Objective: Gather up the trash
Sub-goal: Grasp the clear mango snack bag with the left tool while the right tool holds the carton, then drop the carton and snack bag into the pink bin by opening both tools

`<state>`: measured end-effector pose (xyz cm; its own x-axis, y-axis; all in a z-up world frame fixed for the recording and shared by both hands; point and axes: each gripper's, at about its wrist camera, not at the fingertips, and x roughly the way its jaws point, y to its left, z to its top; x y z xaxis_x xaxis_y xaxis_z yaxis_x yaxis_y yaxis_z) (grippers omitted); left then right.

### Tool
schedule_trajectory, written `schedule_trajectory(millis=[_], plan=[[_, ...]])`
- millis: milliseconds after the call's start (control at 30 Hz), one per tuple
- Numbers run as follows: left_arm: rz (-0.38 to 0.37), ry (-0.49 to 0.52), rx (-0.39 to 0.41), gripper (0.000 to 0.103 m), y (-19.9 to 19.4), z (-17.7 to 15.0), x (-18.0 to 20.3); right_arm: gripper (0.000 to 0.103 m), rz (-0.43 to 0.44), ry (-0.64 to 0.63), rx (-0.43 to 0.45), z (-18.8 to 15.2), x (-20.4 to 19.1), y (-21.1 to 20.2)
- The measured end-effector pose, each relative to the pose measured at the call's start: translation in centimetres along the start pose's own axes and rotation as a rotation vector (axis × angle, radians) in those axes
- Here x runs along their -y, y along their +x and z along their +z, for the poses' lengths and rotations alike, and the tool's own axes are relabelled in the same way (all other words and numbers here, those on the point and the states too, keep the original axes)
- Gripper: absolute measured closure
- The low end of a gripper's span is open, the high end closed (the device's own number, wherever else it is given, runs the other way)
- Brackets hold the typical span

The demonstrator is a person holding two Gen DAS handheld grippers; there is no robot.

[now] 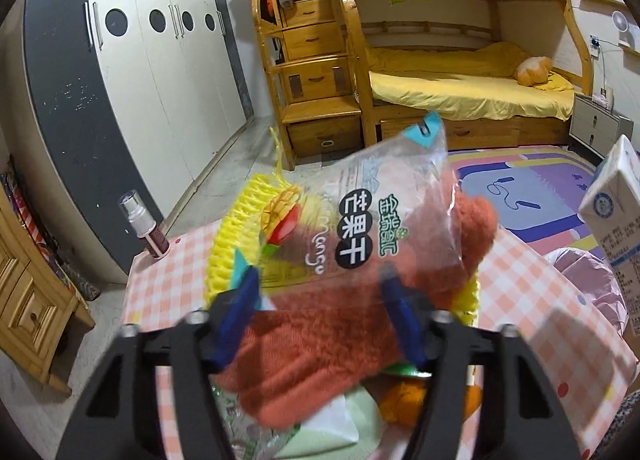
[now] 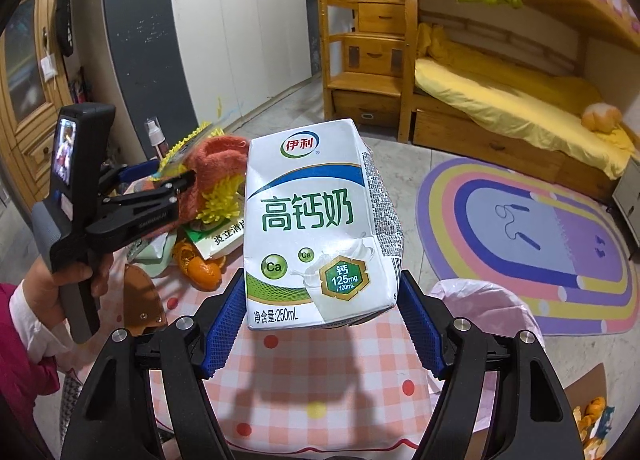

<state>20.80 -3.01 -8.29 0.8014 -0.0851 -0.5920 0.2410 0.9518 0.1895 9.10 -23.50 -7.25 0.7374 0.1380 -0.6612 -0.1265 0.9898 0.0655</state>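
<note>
Checkered table (image 2: 320,372) — one milk carton (image 2: 320,219) in right jaws, one orange sock (image 1: 320,332) in left.

One milk carton (image 2: 316,227), one mango snack bag (image 1: 372,219), one spray bottle (image 1: 144,225), perhaps two orange peels (image 2: 202,266).

Your left gripper (image 1: 320,300) is clamping an orange fuzzy cloth (image 1: 320,348) with a clear mango snack bag (image 1: 384,211) above the checkered table (image 1: 168,280).
</note>
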Motion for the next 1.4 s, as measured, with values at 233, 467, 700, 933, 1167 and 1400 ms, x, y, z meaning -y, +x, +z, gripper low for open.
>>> schedule_trajectory(millis=[233,467,700,933,1167,1400], plan=[[0.006,-0.092,0.018,0.103,-2.3,1.4,-2.8,0.030,0.001,0.013,0.019,-0.9,0.6,-1.6],[-0.120,-0.104,0.091,0.103,-10.1,2.5,-2.8,0.030,0.019,0.046,0.060,-1.6,1.7,-4.1],[-0.358,-0.083,0.049,0.103,-13.8,-0.1,3.5,0.030,-0.017,0.097,0.035,-3.9,3.8,-5.5],[-0.490,-0.006,-0.023,0.103,-12.5,-1.3,11.9,0.030,-0.117,0.178,0.000,-7.3,8.2,-6.9],[-0.567,0.100,-0.062,0.103,-10.3,-0.9,19.8,0.030,-0.212,0.305,-0.033,-11.0,14.2,-7.6],[-0.630,0.138,-0.102,0.103,-7.5,0.0,25.0,0.030,-0.231,0.389,-0.070,-12.5,18.4,-5.7]])
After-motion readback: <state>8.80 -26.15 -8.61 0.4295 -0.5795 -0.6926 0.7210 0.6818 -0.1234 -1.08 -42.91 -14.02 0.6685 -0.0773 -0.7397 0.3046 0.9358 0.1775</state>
